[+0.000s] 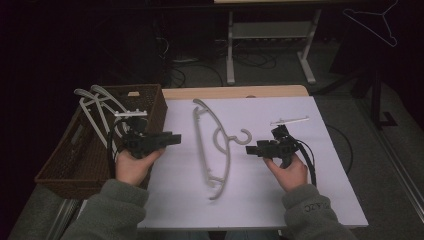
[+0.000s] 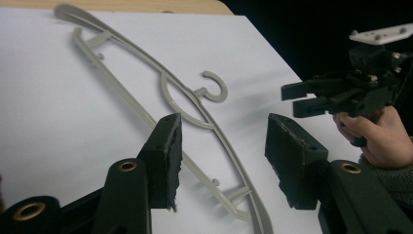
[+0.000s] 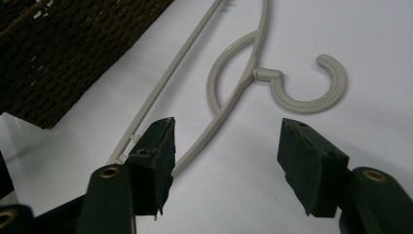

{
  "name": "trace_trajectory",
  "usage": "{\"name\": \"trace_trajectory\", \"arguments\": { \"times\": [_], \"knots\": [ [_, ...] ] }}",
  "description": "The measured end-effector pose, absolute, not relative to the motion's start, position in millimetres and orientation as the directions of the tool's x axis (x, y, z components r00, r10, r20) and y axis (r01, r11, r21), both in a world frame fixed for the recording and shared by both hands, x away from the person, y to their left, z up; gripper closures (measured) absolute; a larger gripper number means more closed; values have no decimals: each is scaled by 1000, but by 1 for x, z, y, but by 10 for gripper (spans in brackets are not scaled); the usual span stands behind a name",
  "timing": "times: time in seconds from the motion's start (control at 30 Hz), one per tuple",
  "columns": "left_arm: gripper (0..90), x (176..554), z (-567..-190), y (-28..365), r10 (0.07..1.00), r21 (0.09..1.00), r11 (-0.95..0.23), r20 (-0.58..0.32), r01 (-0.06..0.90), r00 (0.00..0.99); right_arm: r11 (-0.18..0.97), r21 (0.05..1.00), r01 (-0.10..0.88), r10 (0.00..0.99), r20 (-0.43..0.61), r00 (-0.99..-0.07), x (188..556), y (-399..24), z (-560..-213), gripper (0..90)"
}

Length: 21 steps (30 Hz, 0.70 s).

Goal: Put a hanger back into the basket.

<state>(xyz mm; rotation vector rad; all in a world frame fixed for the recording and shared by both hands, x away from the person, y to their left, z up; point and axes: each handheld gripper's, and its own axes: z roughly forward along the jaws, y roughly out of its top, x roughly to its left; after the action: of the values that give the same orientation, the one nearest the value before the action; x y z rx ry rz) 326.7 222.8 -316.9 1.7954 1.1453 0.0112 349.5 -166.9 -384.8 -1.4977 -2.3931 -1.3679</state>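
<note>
both grippers agape, empty-jawed.

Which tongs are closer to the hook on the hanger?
Right. The right tongs sit open just beside the hook of the hanger. The left tongs are open farther off, on the hanger's other side.

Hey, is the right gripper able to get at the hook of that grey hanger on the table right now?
Probably yes. The right gripper is open and faces the hanger's hook, with only bare white tabletop between them.
</note>
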Motion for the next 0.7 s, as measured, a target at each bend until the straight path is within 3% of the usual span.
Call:
{"name": "trace_trajectory", "arguments": {
  "times": [0.47, 0.7],
  "knots": [
    [460, 329, -334, 199, 694, 700, -116, -450, 705, 562, 211, 559, 802, 746, 438, -501, 384, -112, -407, 457],
    [458, 330, -338, 195, 691, 690, -131, -451, 712, 564, 228, 500, 835, 774, 428, -467, 394, -95, -425, 563]
  ]
}}
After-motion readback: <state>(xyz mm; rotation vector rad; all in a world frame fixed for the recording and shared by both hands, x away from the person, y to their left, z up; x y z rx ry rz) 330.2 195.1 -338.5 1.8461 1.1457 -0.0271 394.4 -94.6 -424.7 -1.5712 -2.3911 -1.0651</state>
